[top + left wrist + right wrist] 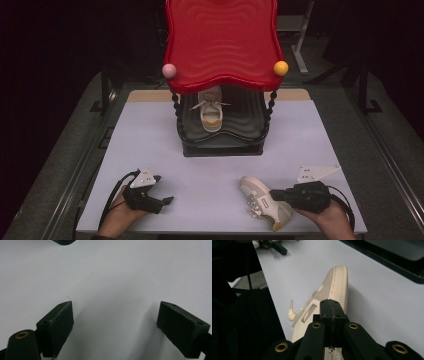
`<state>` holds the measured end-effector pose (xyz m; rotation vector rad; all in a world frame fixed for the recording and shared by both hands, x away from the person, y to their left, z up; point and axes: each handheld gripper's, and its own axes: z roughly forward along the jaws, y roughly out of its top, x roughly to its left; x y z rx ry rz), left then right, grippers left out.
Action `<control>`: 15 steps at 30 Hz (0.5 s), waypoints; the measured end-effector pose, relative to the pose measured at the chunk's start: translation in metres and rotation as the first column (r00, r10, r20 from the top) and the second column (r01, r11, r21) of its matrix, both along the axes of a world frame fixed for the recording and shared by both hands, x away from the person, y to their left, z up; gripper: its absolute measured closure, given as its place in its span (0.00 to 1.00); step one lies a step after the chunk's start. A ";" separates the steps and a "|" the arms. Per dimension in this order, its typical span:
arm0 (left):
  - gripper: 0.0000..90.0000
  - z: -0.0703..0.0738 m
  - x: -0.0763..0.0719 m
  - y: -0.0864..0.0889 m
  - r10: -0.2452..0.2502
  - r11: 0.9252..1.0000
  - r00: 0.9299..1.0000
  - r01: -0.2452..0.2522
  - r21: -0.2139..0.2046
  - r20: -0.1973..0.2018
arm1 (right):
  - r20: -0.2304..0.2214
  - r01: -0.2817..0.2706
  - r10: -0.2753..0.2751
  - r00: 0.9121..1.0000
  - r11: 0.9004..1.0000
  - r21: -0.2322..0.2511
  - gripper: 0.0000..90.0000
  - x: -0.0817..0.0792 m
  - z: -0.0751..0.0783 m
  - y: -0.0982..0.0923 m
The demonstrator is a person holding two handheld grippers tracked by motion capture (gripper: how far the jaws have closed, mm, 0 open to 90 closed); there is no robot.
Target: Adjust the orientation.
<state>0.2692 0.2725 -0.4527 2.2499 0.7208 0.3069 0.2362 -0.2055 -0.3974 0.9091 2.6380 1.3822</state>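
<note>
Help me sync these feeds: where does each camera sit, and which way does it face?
High view: above the person's side, facing forward and down on the table, red rack, both hands.
Left gripper view: on the left gripper, facing bare table between open jaws.
Right gripper view: on the right gripper, facing along shut jaws at the shoe.
Shared: high and right views show that shoe.

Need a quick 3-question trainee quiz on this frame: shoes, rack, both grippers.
1. True or false: the left gripper holds a shoe.
2. Where is the second shoe? A) on the rack's red top B) on the rack's lower black shelf C) on the floor
3. Fill in: the right gripper is shut on the ____.

Key: 1 false, its jaws stand open over bare table. 2 B. 3 near shoe.
</note>
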 end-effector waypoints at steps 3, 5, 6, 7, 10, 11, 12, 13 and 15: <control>0.15 0.000 0.000 0.000 0.000 1.000 1.000 0.000 0.000 -0.001 | 0.008 0.005 -0.005 1.000 1.000 -0.007 1.00 0.001 0.000 -0.001; 0.15 0.000 0.000 0.000 0.000 1.000 1.000 0.000 0.000 -0.001 | 0.008 0.006 -0.006 1.000 1.000 -0.006 1.00 0.001 0.000 -0.002; 0.15 0.000 0.000 0.000 0.000 1.000 1.000 0.000 0.000 -0.001 | 0.011 0.014 -0.014 1.000 1.000 -0.004 1.00 0.003 0.000 -0.004; 0.15 0.000 0.000 0.000 0.000 1.000 1.000 0.000 0.000 -0.001 | 0.011 0.014 -0.014 1.000 1.000 -0.004 1.00 0.003 0.000 -0.004; 0.15 0.000 0.000 0.000 0.000 1.000 1.000 0.000 0.000 -0.001 | 0.013 0.033 -0.033 0.999 0.999 -0.003 1.00 0.007 0.000 -0.009; 0.15 0.000 0.000 0.000 0.000 1.000 1.000 0.000 0.000 -0.001 | 0.016 0.040 -0.040 0.999 0.999 -0.004 1.00 0.008 -0.001 -0.011; 0.15 0.000 0.000 0.000 0.000 1.000 1.000 0.000 0.000 -0.002 | 0.018 0.048 -0.048 0.999 0.999 -0.007 1.00 0.010 -0.001 -0.013; 0.15 0.000 0.000 0.000 0.000 1.000 1.000 0.000 0.000 -0.002 | 0.021 0.057 -0.056 0.998 0.998 -0.008 1.00 0.012 -0.001 -0.016; 0.15 0.000 0.000 0.000 0.000 1.000 1.000 0.000 0.000 -0.002 | 0.017 0.078 -0.078 0.997 0.997 -0.011 1.00 0.018 -0.004 -0.021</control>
